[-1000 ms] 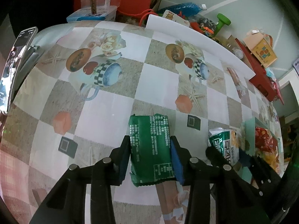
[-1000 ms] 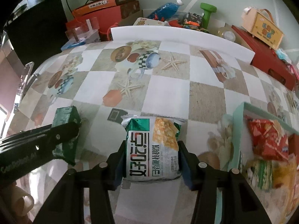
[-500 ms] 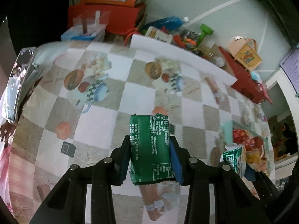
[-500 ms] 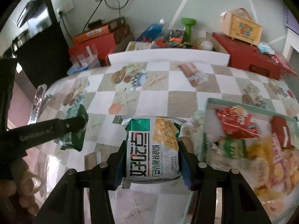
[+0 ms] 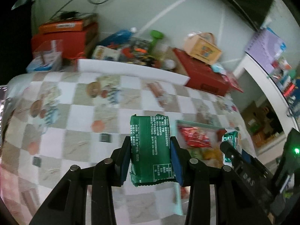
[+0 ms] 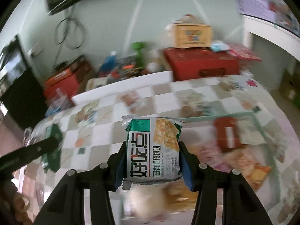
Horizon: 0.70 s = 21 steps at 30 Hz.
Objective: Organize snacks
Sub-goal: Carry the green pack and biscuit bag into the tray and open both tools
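Snacks ride up high: 2 packs, green pack (image 5: 152,150) clenched in left gripper (image 5: 151,161), white pack (image 6: 152,150) in right gripper (image 6: 151,166), headed for tray (image 6: 221,114).

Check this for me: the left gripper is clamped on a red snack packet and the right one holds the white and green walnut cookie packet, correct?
Not quite. The left gripper is clamped on a dark green packet, not a red one, as the left wrist view shows. The right gripper does hold the white and green cookie packet.

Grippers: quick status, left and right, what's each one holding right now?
Left gripper: closed on the dark green snack pack.
Right gripper: closed on the white and green biscuit pack.
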Each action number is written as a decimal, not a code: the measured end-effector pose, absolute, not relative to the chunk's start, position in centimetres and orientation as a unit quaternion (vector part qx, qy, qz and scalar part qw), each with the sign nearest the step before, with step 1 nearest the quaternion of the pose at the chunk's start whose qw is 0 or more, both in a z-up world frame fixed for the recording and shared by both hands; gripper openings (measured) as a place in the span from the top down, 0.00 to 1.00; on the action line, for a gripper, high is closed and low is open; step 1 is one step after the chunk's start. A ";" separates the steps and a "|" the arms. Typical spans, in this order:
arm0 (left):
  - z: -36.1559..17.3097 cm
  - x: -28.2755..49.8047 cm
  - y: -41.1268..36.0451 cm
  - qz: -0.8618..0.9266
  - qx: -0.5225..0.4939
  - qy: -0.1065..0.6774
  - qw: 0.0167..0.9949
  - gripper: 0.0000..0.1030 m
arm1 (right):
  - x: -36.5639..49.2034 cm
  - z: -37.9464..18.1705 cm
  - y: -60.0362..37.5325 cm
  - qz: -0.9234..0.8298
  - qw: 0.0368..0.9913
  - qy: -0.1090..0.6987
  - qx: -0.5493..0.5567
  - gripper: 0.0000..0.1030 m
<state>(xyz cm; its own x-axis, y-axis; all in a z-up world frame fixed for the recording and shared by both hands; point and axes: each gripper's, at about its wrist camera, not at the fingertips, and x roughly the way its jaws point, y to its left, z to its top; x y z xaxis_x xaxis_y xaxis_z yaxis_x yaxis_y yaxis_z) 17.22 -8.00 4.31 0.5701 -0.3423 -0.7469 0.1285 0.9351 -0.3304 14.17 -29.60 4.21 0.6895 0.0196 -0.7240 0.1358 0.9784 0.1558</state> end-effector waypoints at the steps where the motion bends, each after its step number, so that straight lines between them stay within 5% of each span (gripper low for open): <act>1: 4.3 17.2 -8.7 -0.142 -0.118 0.444 0.877 0.60 | 14.0 4.3 -30.8 -0.045 0.913 0.391 0.107 0.49; 21: 2.4 16.1 -20.9 -0.238 -0.023 0.468 0.851 0.60 | 11.7 3.5 -40.7 -0.126 0.890 0.392 0.193 0.48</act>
<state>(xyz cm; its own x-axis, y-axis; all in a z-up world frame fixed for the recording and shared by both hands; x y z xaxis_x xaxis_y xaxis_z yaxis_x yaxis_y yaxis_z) 16.10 -20.86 2.44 0.4497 -0.4262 -0.7849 0.3824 0.8861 -0.2620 11.74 -40.73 3.47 0.6604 -0.0739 -0.7473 0.3766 0.8936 0.2445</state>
